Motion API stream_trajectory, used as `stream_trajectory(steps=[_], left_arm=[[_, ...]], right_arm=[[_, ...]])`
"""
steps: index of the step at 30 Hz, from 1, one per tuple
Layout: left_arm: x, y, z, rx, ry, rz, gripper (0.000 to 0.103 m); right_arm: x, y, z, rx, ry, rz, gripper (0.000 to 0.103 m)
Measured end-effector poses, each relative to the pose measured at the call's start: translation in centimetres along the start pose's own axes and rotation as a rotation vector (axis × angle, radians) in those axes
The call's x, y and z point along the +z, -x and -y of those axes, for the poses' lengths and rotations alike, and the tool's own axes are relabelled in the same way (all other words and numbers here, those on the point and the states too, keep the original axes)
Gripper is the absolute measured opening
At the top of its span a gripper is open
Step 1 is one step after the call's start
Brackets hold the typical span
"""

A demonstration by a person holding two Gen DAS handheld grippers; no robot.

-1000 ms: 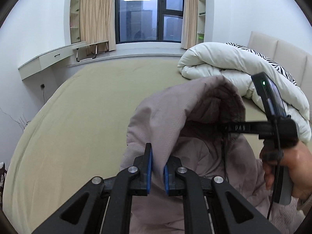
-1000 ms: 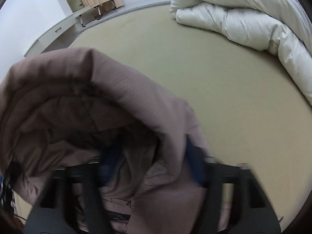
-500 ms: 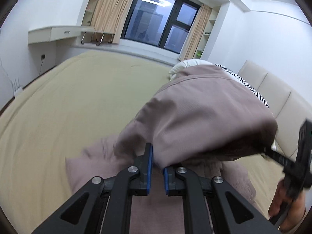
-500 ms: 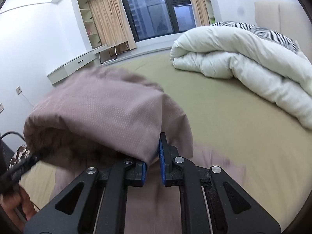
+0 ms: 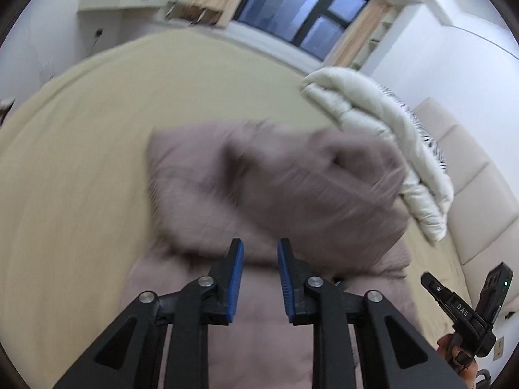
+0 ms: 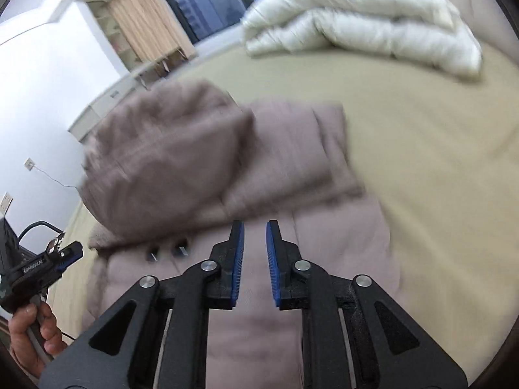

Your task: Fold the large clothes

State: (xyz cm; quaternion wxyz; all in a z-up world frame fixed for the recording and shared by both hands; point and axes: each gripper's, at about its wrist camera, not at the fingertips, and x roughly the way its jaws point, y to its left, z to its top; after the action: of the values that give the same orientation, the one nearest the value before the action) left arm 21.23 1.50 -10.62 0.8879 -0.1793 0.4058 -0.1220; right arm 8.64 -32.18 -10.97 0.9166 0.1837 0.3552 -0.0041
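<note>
A large mauve padded coat (image 5: pixel 246 188) lies on the beige bed (image 5: pixel 97 123), its hood (image 5: pixel 324 181) blurred with motion over the body. It also shows in the right wrist view (image 6: pixel 292 168), with the hood (image 6: pixel 162 159) at the left. My left gripper (image 5: pixel 259 249) is open and empty just above the coat. My right gripper (image 6: pixel 254 230) is open and empty above the coat's body. Each gripper shows at the edge of the other's view.
A rolled white duvet (image 5: pixel 382 129) lies at the bed's far right, next to a beige padded headboard (image 5: pixel 470 175); it also shows in the right wrist view (image 6: pixel 363 22). A dark window with curtains (image 5: pixel 301 9) and a wall shelf (image 5: pixel 110 0) are beyond the bed.
Both grippers were shut on the hood's edge and held it up. Now both have opened and let go, and the hood is dropping onto the coat's body.
</note>
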Motion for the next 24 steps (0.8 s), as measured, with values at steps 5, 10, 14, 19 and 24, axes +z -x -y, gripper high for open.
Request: stream_trajectory(steps=[5,10,14,19,24], left_arm=[[7.3,-2.1,6.7,-0.012,-0.159,0.121,0.049],[9.0,-8.5,7.9,0.040,-0.195,0.037,0.047],[6.4,-13.6,5.4,0.091,-0.205,-0.091,0.038],[2.6,-17.0,2.7,0.133,-0.254,-0.150,0.036],[4.4,-13.5,2.4,0.096,-0.182,-0.121,0.030]], right_arm=[[8.2,-2.1,-5.7,0.058,0.141,0.059,0.096],[12.8,-9.5,-7.7,0.040,0.180,-0.082,0.037],[10.2,-17.0,-6.6,0.030,0.190,-0.297,0.036],[3.1,-19.0,-6.0,-0.012,0.333,-0.236,0.035],[6.7,-16.1,-5.7,-0.002,0.239,-0.224,0.034]])
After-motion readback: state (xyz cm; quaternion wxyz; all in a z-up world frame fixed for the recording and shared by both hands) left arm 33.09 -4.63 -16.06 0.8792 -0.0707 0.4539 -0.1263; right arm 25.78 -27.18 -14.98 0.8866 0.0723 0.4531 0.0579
